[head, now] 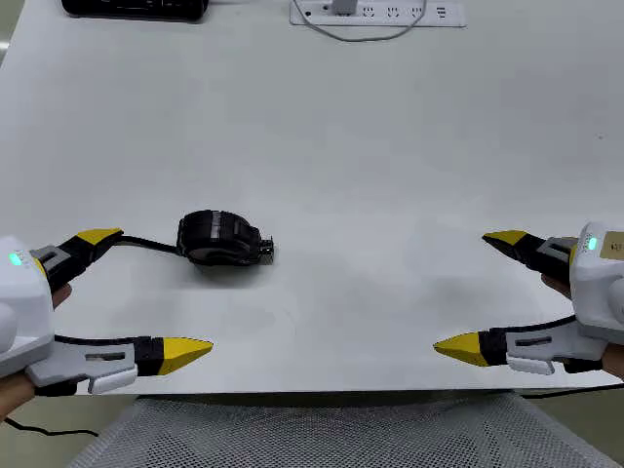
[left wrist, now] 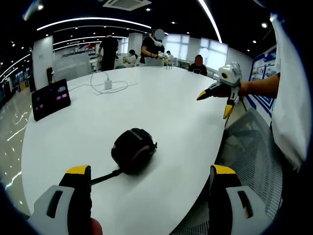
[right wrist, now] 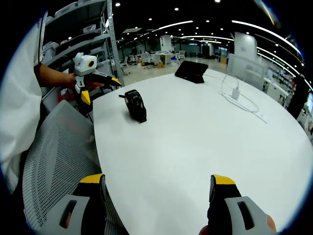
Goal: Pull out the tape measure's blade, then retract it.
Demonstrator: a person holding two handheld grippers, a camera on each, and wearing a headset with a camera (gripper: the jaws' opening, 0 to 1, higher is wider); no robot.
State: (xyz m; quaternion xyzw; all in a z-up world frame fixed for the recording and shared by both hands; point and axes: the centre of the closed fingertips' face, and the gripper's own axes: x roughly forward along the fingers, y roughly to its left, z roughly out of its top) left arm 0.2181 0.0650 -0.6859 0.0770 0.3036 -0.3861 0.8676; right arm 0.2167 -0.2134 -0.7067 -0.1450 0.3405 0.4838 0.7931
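Observation:
A black tape measure (head: 222, 239) lies on the white table (head: 370, 166), its blade hook end pointing right and a black strap trailing left. My left gripper (head: 154, 292) is open just left of it, its far finger beside the strap. The tape measure (left wrist: 133, 149) lies between and ahead of the left gripper (left wrist: 149, 178) jaws. My right gripper (head: 470, 292) is open at the table's right front edge, well away from the tape measure (right wrist: 136, 105). Nothing sits between the right gripper (right wrist: 159, 188) jaws.
A white power strip (head: 378, 13) with a cable lies at the far edge, and a dark tablet (head: 135, 8) stands at the far left. A mesh chair (head: 322, 434) sits below the front edge. People stand in the room beyond.

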